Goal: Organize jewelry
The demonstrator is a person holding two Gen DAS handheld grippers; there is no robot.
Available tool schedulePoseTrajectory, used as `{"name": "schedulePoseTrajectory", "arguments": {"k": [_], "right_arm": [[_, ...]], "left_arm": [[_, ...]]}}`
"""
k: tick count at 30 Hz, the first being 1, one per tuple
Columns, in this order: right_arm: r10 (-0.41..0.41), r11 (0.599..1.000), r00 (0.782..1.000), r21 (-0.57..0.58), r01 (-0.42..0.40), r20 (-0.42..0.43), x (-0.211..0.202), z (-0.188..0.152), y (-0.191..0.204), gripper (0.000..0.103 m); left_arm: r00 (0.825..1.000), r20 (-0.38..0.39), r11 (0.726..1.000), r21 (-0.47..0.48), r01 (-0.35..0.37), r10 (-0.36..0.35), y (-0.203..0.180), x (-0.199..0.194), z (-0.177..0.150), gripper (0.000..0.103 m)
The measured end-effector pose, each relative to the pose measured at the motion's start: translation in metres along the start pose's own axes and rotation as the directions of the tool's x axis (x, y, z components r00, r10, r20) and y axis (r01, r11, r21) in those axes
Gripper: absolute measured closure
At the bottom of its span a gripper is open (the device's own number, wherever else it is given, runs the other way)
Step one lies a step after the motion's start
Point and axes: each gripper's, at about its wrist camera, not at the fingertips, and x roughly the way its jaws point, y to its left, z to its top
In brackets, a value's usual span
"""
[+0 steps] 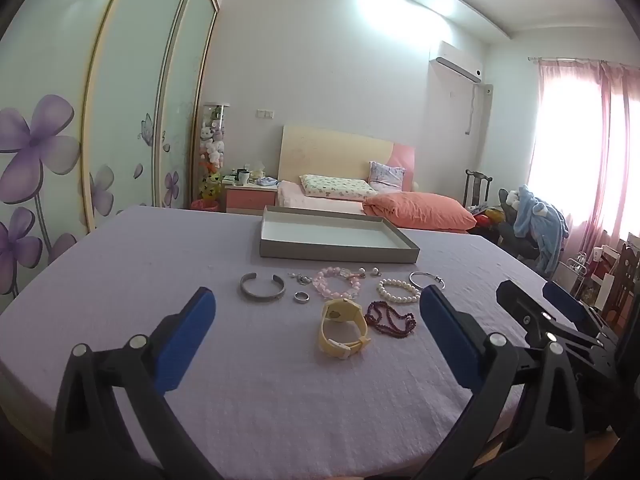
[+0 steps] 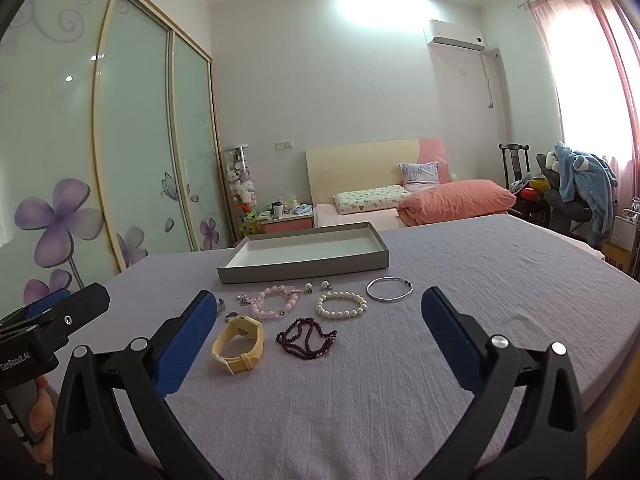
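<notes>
Both of my grippers hover above the lavender tablecloth (image 1: 120, 280) with their blue-padded jaws spread wide and nothing between them: my left gripper (image 1: 316, 308) faces the middle of the jewelry spread, my right gripper (image 2: 316, 308) sits just to its right and is visible at the edge of the left wrist view.

Nearest to me lies a pale yellow wristwatch (image 1: 343, 328), strap looped and resting on its side, with a coiled dark red bead strand (image 1: 391, 319) just beside it on the right. Behind the watch is a small silver ring (image 1: 301, 297), and left of that an open silver cuff bangle (image 1: 263, 292). A pink bead bracelet (image 1: 338, 287) lies beyond the watch, with a small silver charm (image 1: 302, 279) just at its left. A white pearl bracelet (image 2: 341, 305) sits to the right of the pink one, and a thin silver bangle (image 2: 389, 289) lies farther right again. Two small pearl earrings (image 2: 317, 286) rest between the bracelets and the tray.

Farther back on the cloth stands a shallow gray tray (image 2: 304, 270) with a white interior, holding no jewelry. Beyond the table are a bed (image 2: 456, 200) with an orange duvet and a flower-printed sliding wardrobe (image 2: 132, 140).
</notes>
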Motion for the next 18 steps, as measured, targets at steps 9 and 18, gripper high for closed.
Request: {"name": "schedulePoseTrajectory", "arguments": {"k": [9,18], "right_arm": [[0.000,1.000,1.000,0.002,0.000,-0.006,0.0009,-0.0004,-0.0001,0.002],[0.000,1.000,1.000,0.004,0.000,-0.005,0.0008,-0.0004,-0.0004,0.002]], "left_arm": [[1.000,-0.003,1.000,0.001,-0.001,0.001,-0.0002,0.0002,0.0001,0.004],[1.000,-0.002,1.000,0.001,-0.002,0.002,-0.0003,0.0001,0.0002,0.004]]}}
